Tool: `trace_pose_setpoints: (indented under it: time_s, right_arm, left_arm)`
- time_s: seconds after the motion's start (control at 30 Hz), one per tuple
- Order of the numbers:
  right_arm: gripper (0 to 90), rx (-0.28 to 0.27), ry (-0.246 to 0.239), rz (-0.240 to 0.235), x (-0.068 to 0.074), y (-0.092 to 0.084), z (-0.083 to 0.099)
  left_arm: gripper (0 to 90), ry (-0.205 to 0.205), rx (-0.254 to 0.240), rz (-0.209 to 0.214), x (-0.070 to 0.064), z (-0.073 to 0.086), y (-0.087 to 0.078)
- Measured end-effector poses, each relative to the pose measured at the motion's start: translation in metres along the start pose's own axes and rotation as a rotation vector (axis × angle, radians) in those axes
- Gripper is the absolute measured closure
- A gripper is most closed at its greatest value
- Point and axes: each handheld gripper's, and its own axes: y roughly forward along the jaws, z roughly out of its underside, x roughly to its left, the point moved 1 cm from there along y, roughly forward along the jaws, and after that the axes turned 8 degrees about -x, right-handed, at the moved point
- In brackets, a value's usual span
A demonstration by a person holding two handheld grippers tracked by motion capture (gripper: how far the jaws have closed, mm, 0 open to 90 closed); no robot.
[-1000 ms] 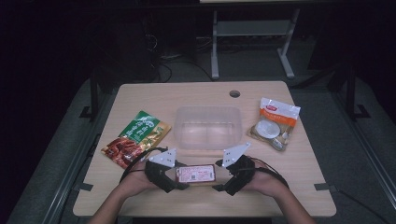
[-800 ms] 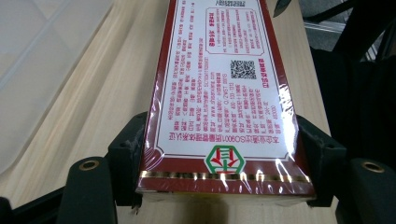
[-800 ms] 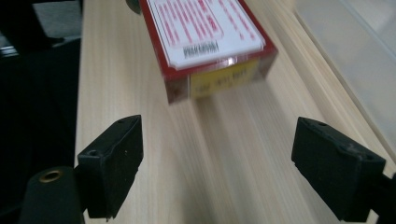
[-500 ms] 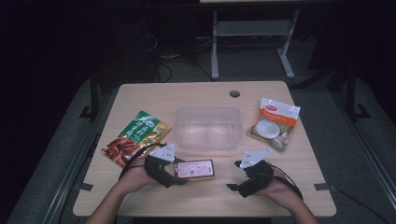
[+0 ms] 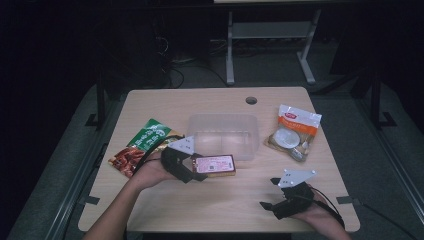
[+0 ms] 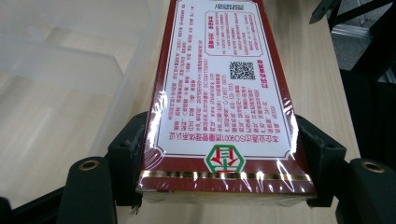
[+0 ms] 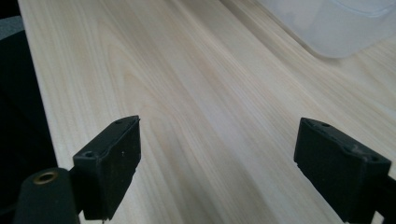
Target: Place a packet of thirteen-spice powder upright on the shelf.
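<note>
Pale wood makes up the table (image 5: 220, 200) we work at, and going from its left side we first see a green and red snack packet (image 5: 142, 147) lying flat near the left edge. Just beside it, our left gripper (image 5: 196, 167) has its two black jaws pressed on the long sides of a flat red box (image 5: 216, 165) wrapped in clear film; in the left gripper view the box (image 6: 219, 102) runs straight away from us, its white label with red print and a small square code facing up, and it looks raised off the tabletop. Its far end sits just in front of the clear plastic tub (image 5: 223, 134) that stands at the middle of the table. Farther right, a white and orange bag (image 5: 294, 139) lies by the right edge, well apart from the tub. Near the front right corner, our right gripper (image 5: 270, 205) has its jaws spread wide with bare wood between them.
</note>
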Motion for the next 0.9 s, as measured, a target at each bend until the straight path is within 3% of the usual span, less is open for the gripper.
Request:
trace_pose_setpoints:
  time_s: [0.43,0.57,0.73,0.9]
  right_arm:
    - [14.1,-0.009,-0.013,0.004,0.0,0.004,-0.001]
    - [14.1,-0.008,-0.017,0.005,-0.001,0.004,-0.001]
    - [14.2,-0.015,-0.019,0.012,-0.002,0.004,-0.001]
    - [14.2,-0.012,-0.021,0.009,-0.003,0.005,0.0]
  left_arm:
    - [31.5,0.048,0.009,-0.026,0.041,-0.04,0.005]
    - [31.5,0.042,0.012,-0.026,0.053,-0.05,0.009]
    - [31.5,0.056,0.043,-0.024,0.066,-0.058,0.018]
    - [31.4,0.034,0.049,-0.017,0.079,-0.06,0.029]
